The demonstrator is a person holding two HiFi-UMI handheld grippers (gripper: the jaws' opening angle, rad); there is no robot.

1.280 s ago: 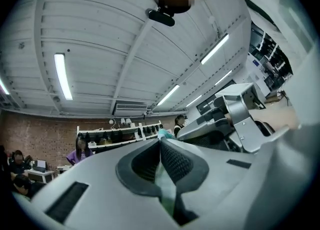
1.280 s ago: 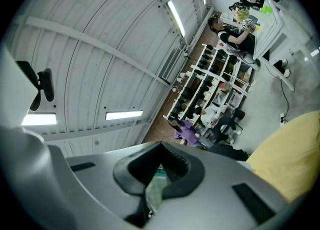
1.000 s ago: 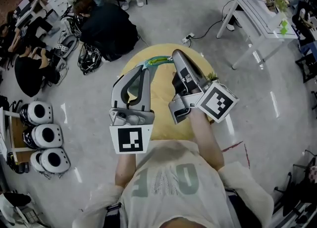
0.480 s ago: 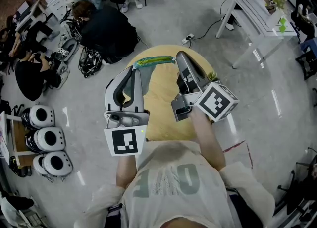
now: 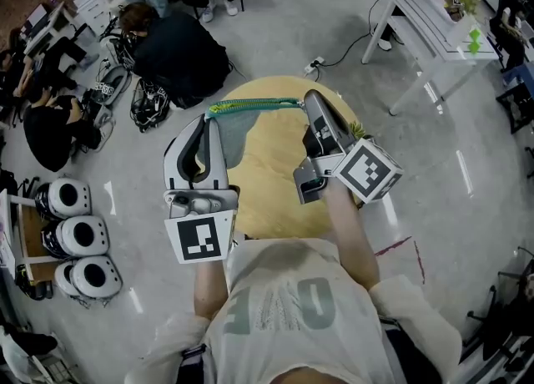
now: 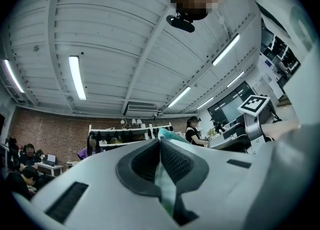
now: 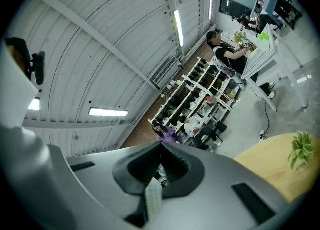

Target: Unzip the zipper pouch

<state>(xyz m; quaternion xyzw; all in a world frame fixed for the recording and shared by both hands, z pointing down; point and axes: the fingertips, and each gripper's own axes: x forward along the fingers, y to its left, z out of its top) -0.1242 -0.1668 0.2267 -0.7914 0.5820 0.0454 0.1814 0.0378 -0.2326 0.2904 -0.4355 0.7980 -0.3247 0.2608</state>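
Observation:
A teal-green zipper pouch [image 5: 254,107] hangs stretched in a level line between my two grippers, above a round yellow table [image 5: 267,169]. My left gripper [image 5: 209,117] is shut on the pouch's left end; the left gripper view shows teal fabric [image 6: 164,186] pinched between its jaws [image 6: 160,143]. My right gripper [image 5: 304,101] is shut at the pouch's right end. In the right gripper view a pale grey tab [image 7: 152,197] sits clamped in its jaws [image 7: 161,148]; I cannot tell if it is the zipper pull. Both grippers point slightly upward.
A small green plant [image 5: 359,129] stands on the table by my right gripper. People sit on the floor at the upper left [image 5: 179,44]. White round devices [image 5: 75,228] lie at the left. A white desk [image 5: 434,27] and a floor cable [image 5: 334,58] are at the upper right.
My left gripper has swung left and my right gripper slightly right, so the gap between them has widened and the pouch now spans a longer line.

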